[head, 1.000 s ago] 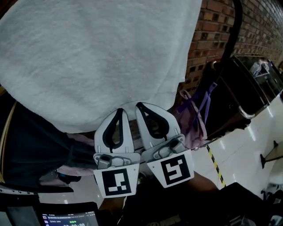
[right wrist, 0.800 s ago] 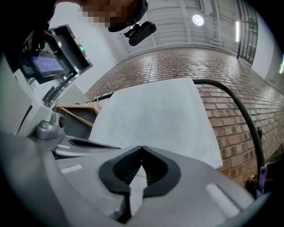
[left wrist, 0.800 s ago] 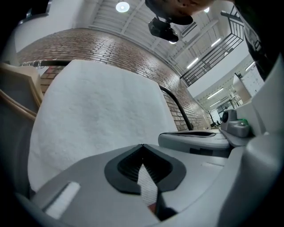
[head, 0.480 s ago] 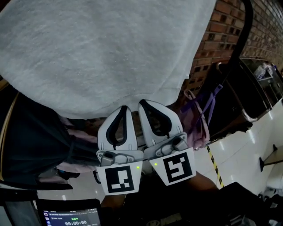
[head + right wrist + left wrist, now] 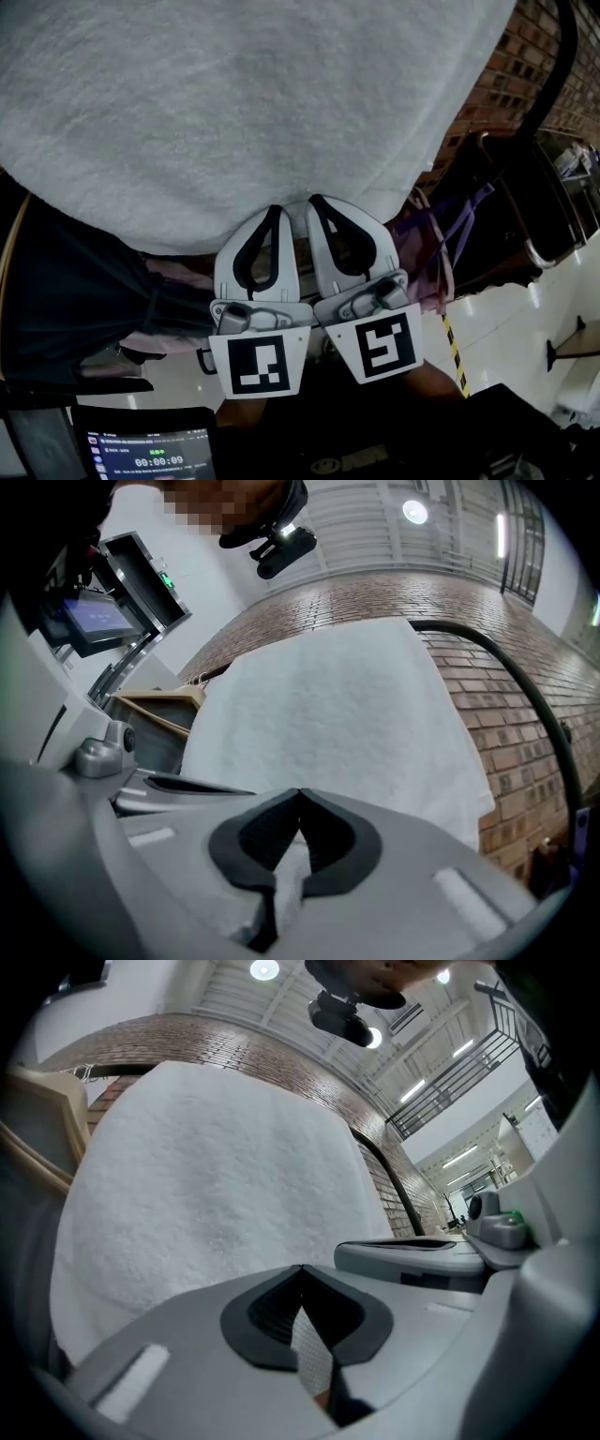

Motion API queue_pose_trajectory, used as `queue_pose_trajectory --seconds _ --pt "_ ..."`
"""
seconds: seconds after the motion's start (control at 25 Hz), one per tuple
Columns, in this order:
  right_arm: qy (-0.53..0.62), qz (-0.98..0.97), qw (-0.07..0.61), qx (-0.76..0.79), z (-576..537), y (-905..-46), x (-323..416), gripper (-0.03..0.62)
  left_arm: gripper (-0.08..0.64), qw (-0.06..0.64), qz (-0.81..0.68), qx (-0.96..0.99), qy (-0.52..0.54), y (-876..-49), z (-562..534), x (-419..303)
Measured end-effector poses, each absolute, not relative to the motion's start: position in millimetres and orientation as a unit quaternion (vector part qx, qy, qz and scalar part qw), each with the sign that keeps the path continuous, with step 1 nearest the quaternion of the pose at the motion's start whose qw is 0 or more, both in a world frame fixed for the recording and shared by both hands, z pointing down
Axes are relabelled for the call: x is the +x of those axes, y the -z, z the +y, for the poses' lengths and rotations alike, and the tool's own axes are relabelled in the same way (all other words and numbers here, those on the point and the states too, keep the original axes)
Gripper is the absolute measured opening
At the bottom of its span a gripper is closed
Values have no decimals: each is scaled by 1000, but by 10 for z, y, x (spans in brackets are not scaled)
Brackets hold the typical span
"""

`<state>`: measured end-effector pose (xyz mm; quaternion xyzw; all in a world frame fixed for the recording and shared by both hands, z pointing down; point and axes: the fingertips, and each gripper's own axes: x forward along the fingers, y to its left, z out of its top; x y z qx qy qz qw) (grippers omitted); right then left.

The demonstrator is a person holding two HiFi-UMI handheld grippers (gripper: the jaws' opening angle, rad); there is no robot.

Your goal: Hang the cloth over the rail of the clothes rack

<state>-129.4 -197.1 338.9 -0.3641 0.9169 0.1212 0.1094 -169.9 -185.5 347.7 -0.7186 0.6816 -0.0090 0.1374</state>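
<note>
A big white cloth (image 5: 234,112) hangs spread in front of me and fills the top of the head view. My left gripper (image 5: 276,210) and right gripper (image 5: 315,200) stand side by side at its lower edge, each shut on a pinch of it. In the left gripper view a strip of cloth (image 5: 216,1204) passes through the closed jaws of the left gripper (image 5: 302,1267). The right gripper (image 5: 300,791) likewise pinches the cloth (image 5: 328,705). The rack's black curved rail (image 5: 555,84) rises to the right, behind the cloth; the rail (image 5: 511,672) arches beside the cloth's right edge.
A brick wall (image 5: 525,66) stands behind the rack. Purple straps and a pinkish garment (image 5: 439,258) hang right of the grippers, dark clothes (image 5: 66,300) to the left. A wooden hanger (image 5: 159,705) shows at the left. A screen (image 5: 141,450) sits at the lower left; striped tape (image 5: 455,347) marks the floor.
Both grippers have moved a little up and to the right, still shut on the cloth. The cloth now covers more of the head view and reaches farther right towards the rail.
</note>
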Motion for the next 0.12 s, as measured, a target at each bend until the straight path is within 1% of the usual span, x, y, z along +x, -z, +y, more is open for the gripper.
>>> queue_pose_trajectory --seconds 0.12 --pt "-123 915 111 -367 -2095 -3399 -1382 3 8 136 680 -721 2 -3493 -1984 -1785"
